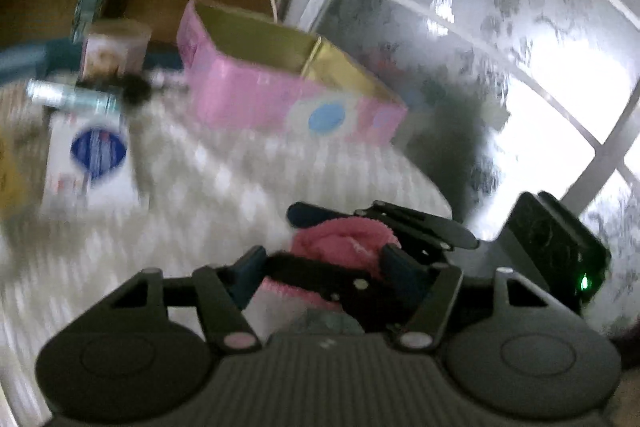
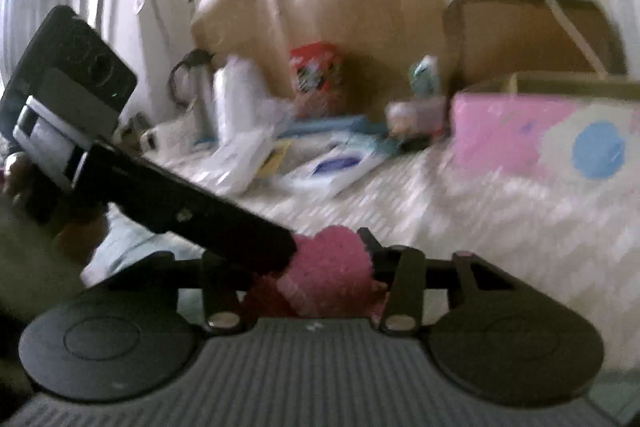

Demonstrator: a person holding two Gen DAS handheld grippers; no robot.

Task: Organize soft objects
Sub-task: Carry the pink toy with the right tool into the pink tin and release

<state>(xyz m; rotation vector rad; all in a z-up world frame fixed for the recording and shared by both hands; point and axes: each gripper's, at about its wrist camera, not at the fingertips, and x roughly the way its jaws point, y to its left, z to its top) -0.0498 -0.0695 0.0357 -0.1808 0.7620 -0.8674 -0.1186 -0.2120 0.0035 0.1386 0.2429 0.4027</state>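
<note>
Both of my wrist cameras are blurred with motion, so fine detail is soft. In the left wrist view, my left gripper [image 1: 316,259] is closed onto a fluffy pink cloth [image 1: 344,239], which bunches up between its blue-padded fingers [image 1: 250,263]. The right gripper [image 1: 416,227] reaches in from the right side, its black fingers pressed against the same cloth, though this view does not show how firmly they grip. In the right wrist view, the pink cloth [image 2: 332,267] sits right at the mouth of my right gripper [image 2: 332,263]; I cannot tell whether its jaws are clenched on it or only touching. The left gripper [image 2: 280,247] slants down from the upper left, its tip buried in the cloth's left side. The cloth is held just above a white quilted bedspread [image 2: 460,211]. Farther back on the bed stands an open pink cardboard box [image 1: 280,95] with a blue circle on its side. To its left lie a white packet with a blue oval [image 1: 94,163], a silver tube [image 1: 72,97] and a small pale tub [image 1: 114,47]. A frosted window [image 1: 500,39] fills the right of the left wrist view.
</note>
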